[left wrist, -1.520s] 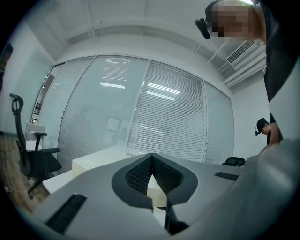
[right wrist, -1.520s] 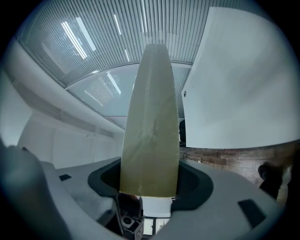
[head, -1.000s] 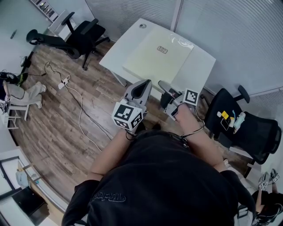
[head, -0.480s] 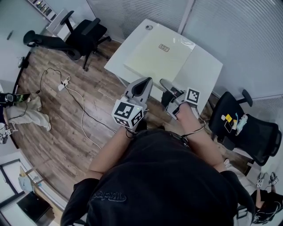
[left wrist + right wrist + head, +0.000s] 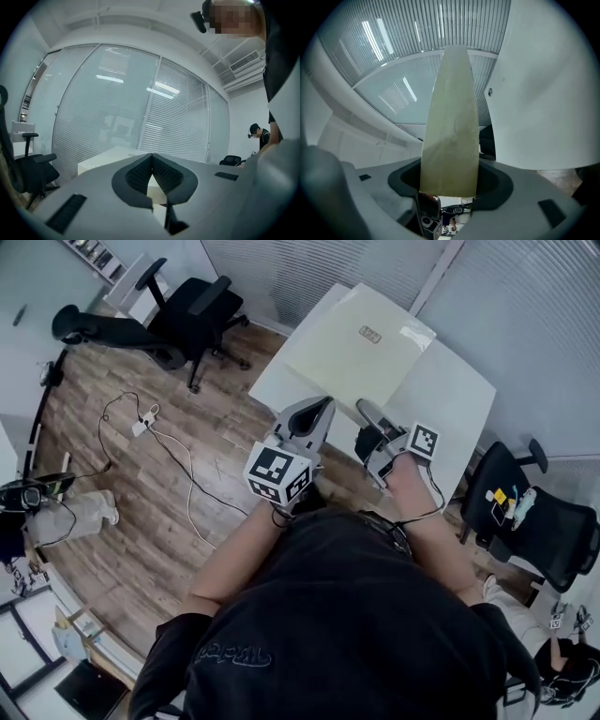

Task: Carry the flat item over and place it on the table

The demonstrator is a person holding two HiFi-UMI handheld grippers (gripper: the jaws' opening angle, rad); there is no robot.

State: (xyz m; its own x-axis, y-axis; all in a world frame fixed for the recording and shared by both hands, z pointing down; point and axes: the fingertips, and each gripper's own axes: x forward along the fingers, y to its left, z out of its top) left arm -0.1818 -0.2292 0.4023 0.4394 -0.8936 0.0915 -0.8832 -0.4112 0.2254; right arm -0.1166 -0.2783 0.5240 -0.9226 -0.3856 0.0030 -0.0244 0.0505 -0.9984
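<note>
Open floor [image 5: 202, 479] runs to the table [image 5: 452, 397], whose right end is free (a pale sheet [image 5: 345, 345] covers the rest).

Office room, viewed from above. A white table [image 5: 450, 399] stands at 1 o'clock beside glass partition walls [image 5: 309, 268] fitted with slatted blinds. One black swivel chair [image 5: 192, 306] sits at 10 o'clock and a second swivel chair [image 5: 544, 521] at 3 o'clock. A power strip [image 5: 141, 423] with a trailing cable lies on the wood-plank floor [image 5: 84, 460] at 9 o'clock.
</note>
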